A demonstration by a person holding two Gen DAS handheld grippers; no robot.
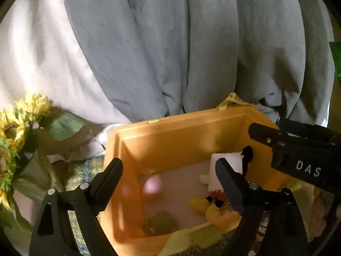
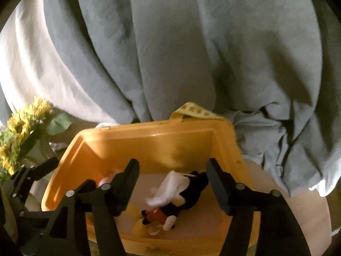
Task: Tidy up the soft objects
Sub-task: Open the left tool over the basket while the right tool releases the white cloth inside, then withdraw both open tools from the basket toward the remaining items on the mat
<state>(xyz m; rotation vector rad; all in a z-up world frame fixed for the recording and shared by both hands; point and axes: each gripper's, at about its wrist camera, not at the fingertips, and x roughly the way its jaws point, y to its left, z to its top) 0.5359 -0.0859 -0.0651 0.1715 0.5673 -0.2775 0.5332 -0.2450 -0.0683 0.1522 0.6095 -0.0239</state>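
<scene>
Fingers of both the left gripper [image 1: 168, 183] and right gripper [image 2: 172, 181] spread wide, empty, above the yellow bin's [image 2: 119, 143] rim.

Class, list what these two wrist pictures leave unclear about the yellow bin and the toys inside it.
- Left wrist view: pink object in the yellow bin, too blurred to name.
- Left wrist view: plush toy, partly hidden by the left gripper finger.
- Right wrist view: bin's near wall, hidden behind the right gripper.
</scene>
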